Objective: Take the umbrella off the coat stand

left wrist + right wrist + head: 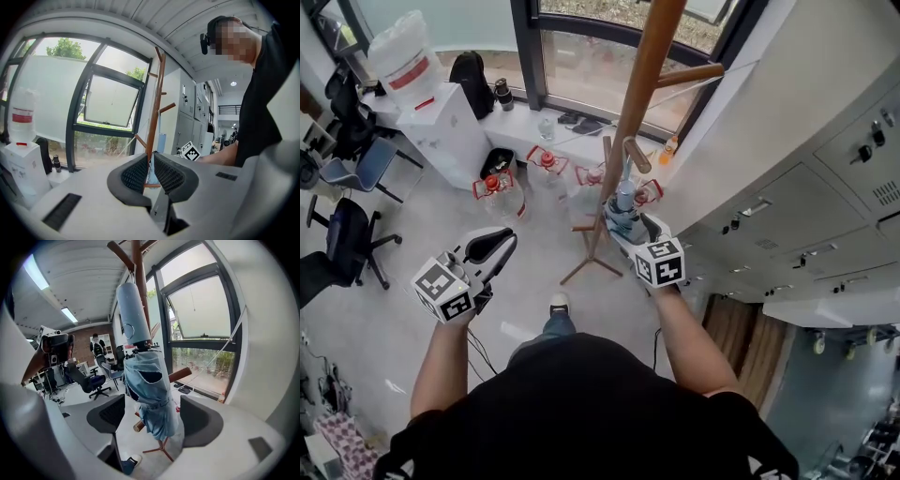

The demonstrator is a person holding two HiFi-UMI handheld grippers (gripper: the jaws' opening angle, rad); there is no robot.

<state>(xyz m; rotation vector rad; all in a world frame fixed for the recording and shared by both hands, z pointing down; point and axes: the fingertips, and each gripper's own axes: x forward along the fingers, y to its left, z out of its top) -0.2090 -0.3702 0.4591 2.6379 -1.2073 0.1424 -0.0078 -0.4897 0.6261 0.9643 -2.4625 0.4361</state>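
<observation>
A folded light-blue umbrella [150, 390] hangs upright from a peg of the wooden coat stand [642, 84]. My right gripper [154, 416] is open, its two jaws standing either side of the umbrella's lower end without pressing on it. In the head view the right gripper [628, 225] sits right at the umbrella [624, 199], beside the stand's pole. My left gripper [492, 246] hovers to the left of the stand and holds nothing. In its own view the left gripper [150, 164] has its jaws drawn together to a thin slit, with the stand [157, 108] and umbrella [161, 140] beyond.
A water cooler [441, 112] stands at the back left, with several water jugs [497, 192] on the floor near the stand's feet. Office chairs [347, 234] fill the left side. Grey cabinets [806, 187] line the right. The person's shoe [560, 302] is below the stand.
</observation>
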